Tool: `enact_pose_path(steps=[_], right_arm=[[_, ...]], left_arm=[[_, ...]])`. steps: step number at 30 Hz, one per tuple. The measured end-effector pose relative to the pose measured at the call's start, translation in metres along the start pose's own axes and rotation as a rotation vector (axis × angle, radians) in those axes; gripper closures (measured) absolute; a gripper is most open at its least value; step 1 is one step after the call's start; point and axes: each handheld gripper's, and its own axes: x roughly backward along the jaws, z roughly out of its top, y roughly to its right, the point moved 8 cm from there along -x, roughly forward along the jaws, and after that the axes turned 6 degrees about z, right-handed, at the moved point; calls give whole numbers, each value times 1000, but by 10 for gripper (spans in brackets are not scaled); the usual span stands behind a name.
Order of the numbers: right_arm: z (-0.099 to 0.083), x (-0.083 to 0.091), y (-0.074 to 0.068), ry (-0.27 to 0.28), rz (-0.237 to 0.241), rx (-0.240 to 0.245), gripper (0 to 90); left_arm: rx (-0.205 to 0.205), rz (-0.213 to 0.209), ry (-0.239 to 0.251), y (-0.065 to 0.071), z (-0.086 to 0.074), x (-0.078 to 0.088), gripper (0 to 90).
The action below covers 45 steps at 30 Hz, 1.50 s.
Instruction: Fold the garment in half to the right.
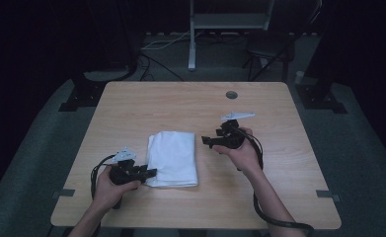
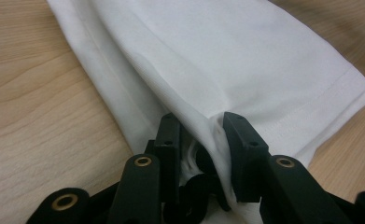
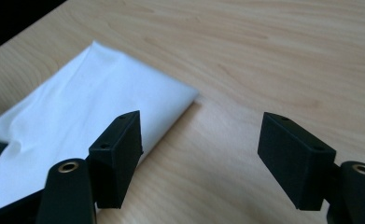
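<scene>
Cloth [image 1: 173,158] is lying folded at centre of the table [image 1: 259,197], long axis running up-down in the high view. Left tongs [image 1: 150,172] are pinching its lower-left corner; in the left gripper view fabric is bunching between the pads [image 2: 238,140]. Right tongs [image 1: 209,140] are sitting spread and empty, just right of the cloth's upper-right corner [image 3: 182,95], pointing left at it. So the free corner is lying left of the right tongs, nearest that hand; likely next grab.
</scene>
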Motion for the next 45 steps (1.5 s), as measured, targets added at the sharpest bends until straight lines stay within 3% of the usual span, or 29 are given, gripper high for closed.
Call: enact_pose_path(steps=[13,27,32,36,41,45], right_arm=[[-15,26,21,21,-31,-30,297],[-23,31,31,12,-45,-52,303],[-24,26,26,10,-14,-75,346],[-20,15,27,11,-23,-87,369],[-17,-8,30,-12,0,-137,396],[-19,-21,31,-35,16,-159,430]], left_arm=[[-85,-39,-12,25,15,-25,694],[-160,-87,-25,49,27,-46,693],[-192,-87,-34,57,30,-52,692],[-197,-85,-36,61,32,-52,677],[-223,-35,-35,61,32,-46,468],[-246,-26,-26,61,33,-38,432]])
